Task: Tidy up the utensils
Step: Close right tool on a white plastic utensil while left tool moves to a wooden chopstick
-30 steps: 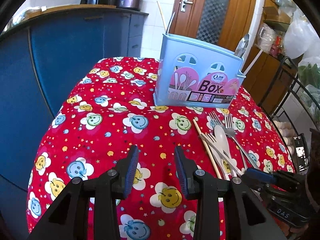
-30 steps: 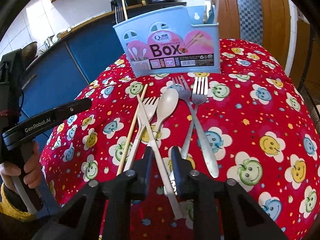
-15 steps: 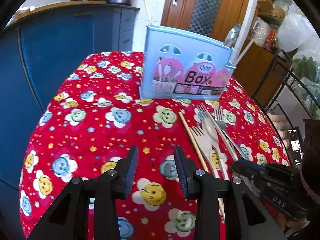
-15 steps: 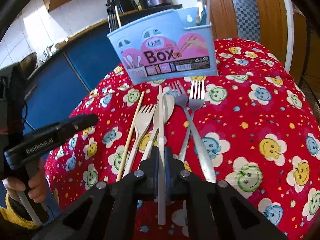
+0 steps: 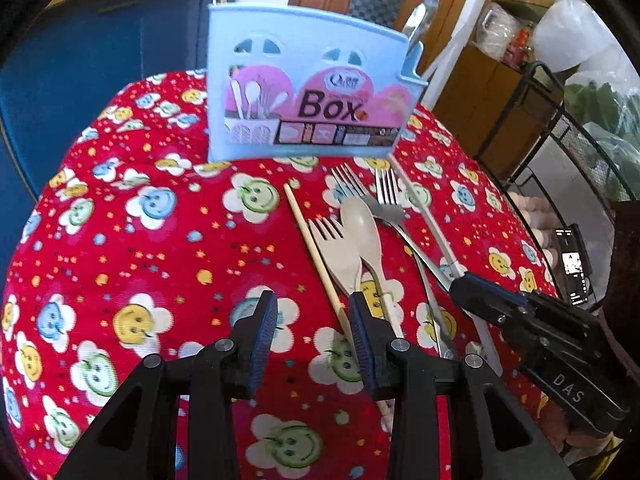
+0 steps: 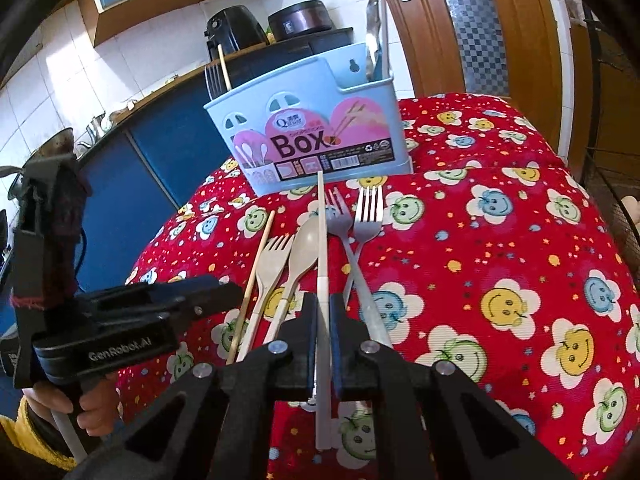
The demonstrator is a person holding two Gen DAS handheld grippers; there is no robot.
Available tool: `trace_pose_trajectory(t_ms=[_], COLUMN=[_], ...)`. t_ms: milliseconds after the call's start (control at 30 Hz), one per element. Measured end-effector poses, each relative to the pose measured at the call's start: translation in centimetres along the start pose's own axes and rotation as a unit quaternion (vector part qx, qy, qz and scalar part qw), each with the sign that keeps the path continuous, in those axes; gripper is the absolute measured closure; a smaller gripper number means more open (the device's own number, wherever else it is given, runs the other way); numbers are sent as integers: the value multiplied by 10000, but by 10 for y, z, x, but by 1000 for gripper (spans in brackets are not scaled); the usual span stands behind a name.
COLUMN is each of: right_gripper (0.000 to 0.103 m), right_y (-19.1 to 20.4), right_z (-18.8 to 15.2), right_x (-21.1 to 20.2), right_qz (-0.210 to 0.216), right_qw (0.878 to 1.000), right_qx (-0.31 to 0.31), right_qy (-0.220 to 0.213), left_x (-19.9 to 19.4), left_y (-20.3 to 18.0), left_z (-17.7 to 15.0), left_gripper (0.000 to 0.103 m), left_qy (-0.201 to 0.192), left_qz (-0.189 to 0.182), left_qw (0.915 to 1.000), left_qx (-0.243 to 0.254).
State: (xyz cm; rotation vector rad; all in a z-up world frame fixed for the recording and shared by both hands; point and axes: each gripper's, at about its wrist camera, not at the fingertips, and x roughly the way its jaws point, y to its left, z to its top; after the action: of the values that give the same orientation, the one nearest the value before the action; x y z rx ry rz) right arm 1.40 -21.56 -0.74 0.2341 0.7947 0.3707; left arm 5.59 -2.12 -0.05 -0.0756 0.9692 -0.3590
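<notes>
A white chopstick (image 6: 322, 248) is held clamped in the right gripper (image 6: 323, 322), the left gripper (image 5: 312, 312) is kept empty and agape, some utensils are already stood in the blue utensil box (image 6: 316, 136), while a wooden chopstick (image 6: 256, 268), two beige pieces and two metal forks (image 6: 360, 216) are left on the tablecloth (image 6: 500, 240).

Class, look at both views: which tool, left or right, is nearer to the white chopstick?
Right. The right tool is shut on the white chopstick, holding it raised. The left tool is open, off to its left above the tablecloth.
</notes>
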Motion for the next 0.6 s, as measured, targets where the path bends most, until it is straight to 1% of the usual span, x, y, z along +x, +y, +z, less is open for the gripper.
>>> trace_pose_trajectory(t_ms=[133,233,400,600], right_gripper=[95,95,95,95], right_y=[-4,-7,-15,-29], right_z=[0,0,2,0], right_x=[-2,-3,-4,-2], right_qz=[9,-10,-43,-209], right_qw=[10000,9999,9998,9994], right_qx=[37,42,105,259], right_qy=[-53,-96,-139,-41], left_x=[8,11,16,11], left_y=[0,-1,-5,-1], left_z=[-1,-1,1,2], left_gripper=[65,65,65,65], left_qy=[113,143,158,157], left_qz=[88,89,208,334], left_qw=[9999,9998,9997,9993], left_qx=[-35,-70,20,-20])
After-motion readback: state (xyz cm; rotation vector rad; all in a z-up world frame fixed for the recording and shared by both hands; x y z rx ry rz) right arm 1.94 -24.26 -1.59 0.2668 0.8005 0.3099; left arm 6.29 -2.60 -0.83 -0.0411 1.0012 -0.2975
